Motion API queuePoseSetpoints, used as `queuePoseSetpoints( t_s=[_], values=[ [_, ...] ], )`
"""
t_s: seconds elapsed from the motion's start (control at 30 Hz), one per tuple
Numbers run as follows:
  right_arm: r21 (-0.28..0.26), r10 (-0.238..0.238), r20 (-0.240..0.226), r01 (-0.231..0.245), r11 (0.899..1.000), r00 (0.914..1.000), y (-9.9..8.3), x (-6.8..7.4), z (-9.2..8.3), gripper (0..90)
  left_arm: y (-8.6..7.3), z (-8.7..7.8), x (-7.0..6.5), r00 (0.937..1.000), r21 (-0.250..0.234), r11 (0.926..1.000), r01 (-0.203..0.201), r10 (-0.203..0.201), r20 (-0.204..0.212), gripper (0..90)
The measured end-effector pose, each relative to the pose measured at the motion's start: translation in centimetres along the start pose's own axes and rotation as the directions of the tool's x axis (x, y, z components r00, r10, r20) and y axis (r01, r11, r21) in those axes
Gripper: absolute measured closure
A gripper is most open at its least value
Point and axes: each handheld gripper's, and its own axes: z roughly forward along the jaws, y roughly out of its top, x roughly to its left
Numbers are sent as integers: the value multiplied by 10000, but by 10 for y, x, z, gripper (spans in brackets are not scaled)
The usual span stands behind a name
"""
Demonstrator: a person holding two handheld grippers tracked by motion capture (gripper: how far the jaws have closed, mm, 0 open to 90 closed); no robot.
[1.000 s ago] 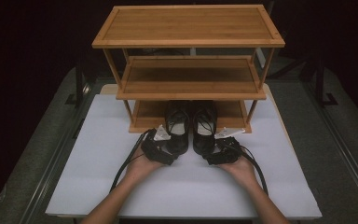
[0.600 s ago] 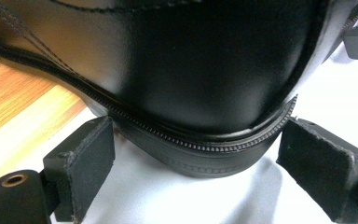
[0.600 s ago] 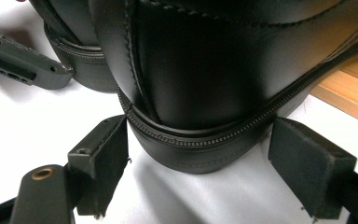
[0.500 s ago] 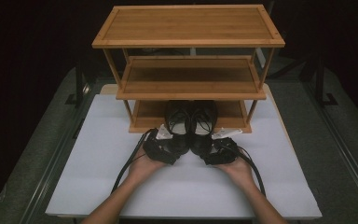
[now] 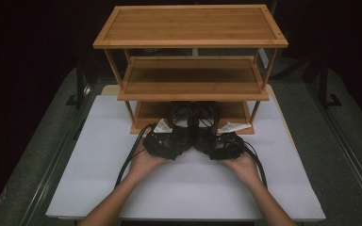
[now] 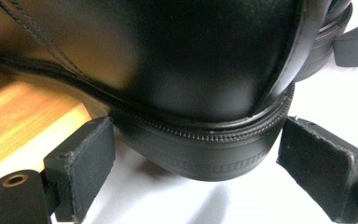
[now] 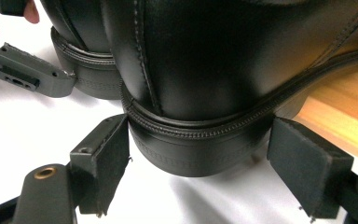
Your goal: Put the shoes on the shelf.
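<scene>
Two black leather shoes stand side by side on the bottom shelf of a bamboo rack (image 5: pixel 191 77), heels toward me. My left gripper (image 5: pixel 172 141) is at the heel of the left shoe (image 5: pixel 181 125). In the left gripper view its pads (image 6: pixel 81 163) sit against both sides of that heel (image 6: pixel 205 149). My right gripper (image 5: pixel 217 145) is at the right shoe (image 5: pixel 206 123). Its jaws have just been closing, and its pads (image 7: pixel 105 163) now press the heel (image 7: pixel 196 149) between them.
The rack stands at the back of a white board (image 5: pixel 193 197) on a grey table, with two bare shelves above the shoes. The other hand's jaw shows in each gripper view (image 6: pixel 354 46) (image 7: pixel 28 70). Dark stands flank the table.
Both grippers have edged slightly inward onto the shoes' heels. The shoes and the rack stay where they were.
</scene>
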Motion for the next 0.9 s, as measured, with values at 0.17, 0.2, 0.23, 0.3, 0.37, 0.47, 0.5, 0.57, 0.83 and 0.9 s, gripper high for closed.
queuePoseSetpoints(
  t_s=[0.17,0.2,0.23,0.3,0.37,0.47,0.5,0.57,0.83,0.9],
  values=[
    [-155,146,-78,-147,9998,9999,8,-8,1,211,8,2,8,9999,-78,9999,102,-102,41,107],
    [-216,150,-42,-151,9997,9999,9,-9,2,211,10,4,10,9999,-104,9998,139,-139,36,107],
    [-253,177,-18,-177,9995,9998,10,-10,3,211,11,5,12,9999,-141,9998,143,-142,39,107],
    [-373,187,-28,-188,9991,9998,12,-15,6,211,12,8,16,9998,-288,9994,179,-178,43,107],
    [-450,142,-3,-142,9989,9999,13,-18,8,210,13,11,19,9999,-318,9994,163,-163,4,108],
    [-496,83,141,-76,9987,9999,16,-22,13,210,16,17,24,9998,-314,9993,188,-191,-80,107],
    [-505,67,202,-56,9987,9998,17,-24,15,210,17,20,26,9997,-345,9992,198,-203,-147,107],
    [-548,61,310,-44,9985,9995,20,-27,18,210,18,23,29,9996,-419,9990,172,-181,-203,107],
    [-523,57,636,-24,9986,9980,26,-36,32,210,22,37,43,9993,-343,9994,22,-35,-383,107],
    [-535,-5,753,46,9986,9972,27,-38,36,210,23,41,45,9988,-217,9998,42,-52,-477,107]
  ],
)
